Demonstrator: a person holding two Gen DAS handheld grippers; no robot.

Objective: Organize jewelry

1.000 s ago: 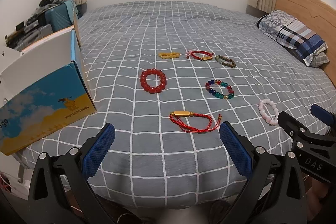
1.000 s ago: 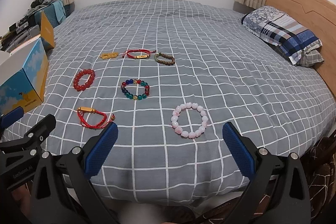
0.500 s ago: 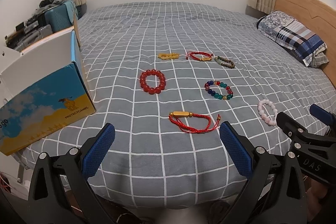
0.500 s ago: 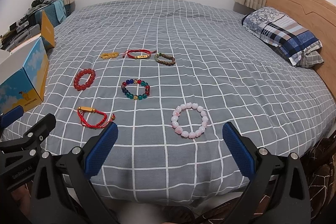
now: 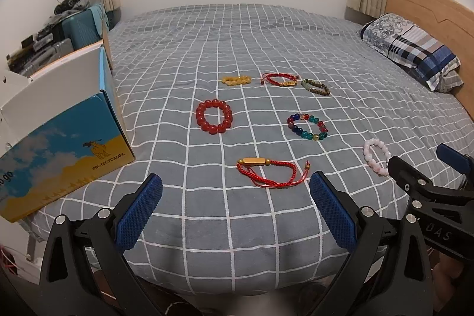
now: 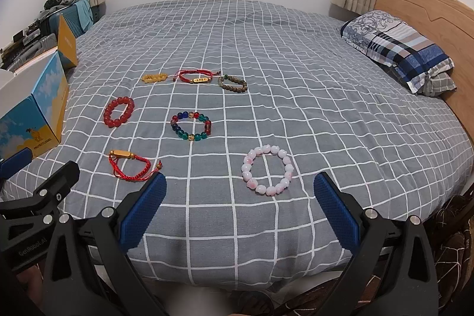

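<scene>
Both grippers, left & right, fingers spread wide, holding nothing, above bed edge.

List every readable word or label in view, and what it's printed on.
"PROTECTCAMEL": front of the blue-and-yellow box.
"go": same box, lower left edge, cut off.
"DAS": right gripper body, seen from the left wrist.
"CenRobot.AI", uncertain: left gripper body.
Gold bar on the far red cord bracelet: too small.
</scene>
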